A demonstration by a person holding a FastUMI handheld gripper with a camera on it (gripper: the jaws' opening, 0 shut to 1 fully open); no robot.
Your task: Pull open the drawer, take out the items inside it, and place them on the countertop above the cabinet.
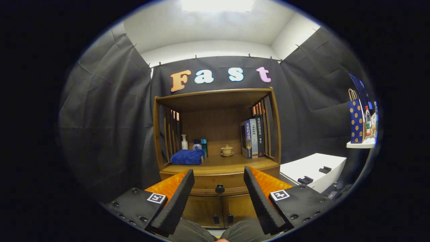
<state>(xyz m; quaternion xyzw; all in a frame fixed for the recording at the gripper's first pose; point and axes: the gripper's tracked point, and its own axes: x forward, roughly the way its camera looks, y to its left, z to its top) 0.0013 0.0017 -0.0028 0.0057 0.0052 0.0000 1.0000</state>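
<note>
A wooden cabinet (216, 134) stands ahead against the booth wall. Its drawer (205, 186) is closed, with a dark round knob (219, 189) at its middle. The knob sits between my two fingertips but some way beyond them. My gripper (219, 175) is open, with nothing between its fingers. The countertop (221, 163) lies just above the drawer, under an open shelf hutch. Two lower doors (221, 210) with small dark handles are below the drawer. What lies inside the drawer is hidden.
On the countertop lie a folded blue towel (187, 157), three small bottles (195, 144), a small lidded cup on a saucer (227, 150) and upright books (253, 136). A white box (312, 169) stands right of the cabinet, with a dotted gift bag (356, 121) on a shelf above. A person's knees (215, 232) are below the fingers.
</note>
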